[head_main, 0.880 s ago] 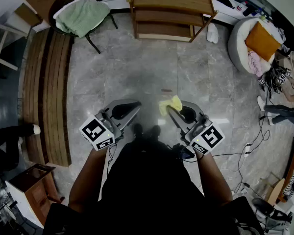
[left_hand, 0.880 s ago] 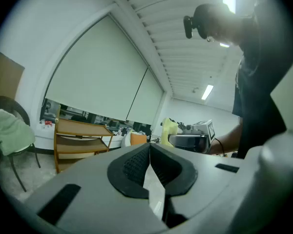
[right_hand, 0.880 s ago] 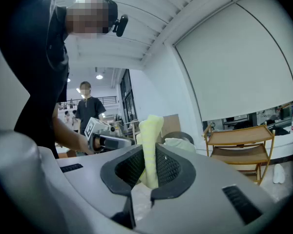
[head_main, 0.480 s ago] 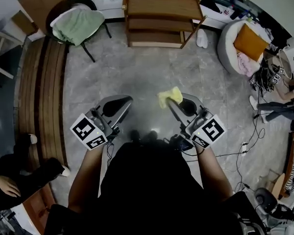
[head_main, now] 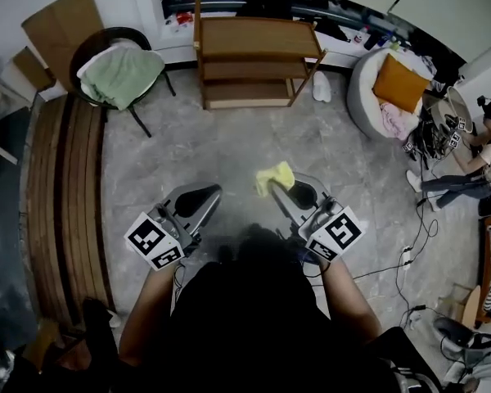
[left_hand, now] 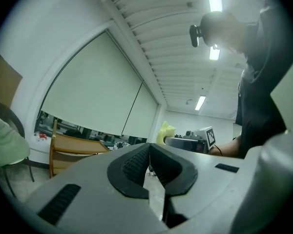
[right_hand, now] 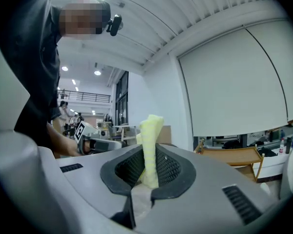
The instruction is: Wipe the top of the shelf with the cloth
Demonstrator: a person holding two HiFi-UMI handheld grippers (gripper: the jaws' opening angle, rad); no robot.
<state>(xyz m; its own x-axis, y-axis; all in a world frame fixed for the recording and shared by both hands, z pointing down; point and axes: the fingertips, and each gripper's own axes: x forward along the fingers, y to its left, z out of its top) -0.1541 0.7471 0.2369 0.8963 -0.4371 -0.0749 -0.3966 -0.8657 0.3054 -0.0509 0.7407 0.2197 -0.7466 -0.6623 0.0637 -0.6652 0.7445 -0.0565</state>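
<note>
The cloth (head_main: 275,177), yellow and bunched, is clamped in your right gripper (head_main: 288,193). The right gripper view shows both pads pressed onto it, with a fold standing up above the jaws. It is in the air over the floor (head_main: 229,146), well short of the shelf (head_main: 254,38) and touching nothing else.

What has changed is the distance. A second ago the shelf sat cut off at the top edge of the head view; now the whole wooden top is in view, and the strip of bare floor between it and the cloth is shorter. You are closing on it, with both grippers held the same way in front of you. The shelf stands at the far edge of the floor, against the wall, and its top looks bare.

Your left gripper (head_main: 198,201) has its jaws together with nothing between them, level with the right one and near it.

Wiping has not begun. I judge you are still in the approach, and the cloth must reach the top's near edge before a stroke can start.

The chair (head_main: 119,72) with the green cushion stands left of the shelf, clear of your path.
</note>
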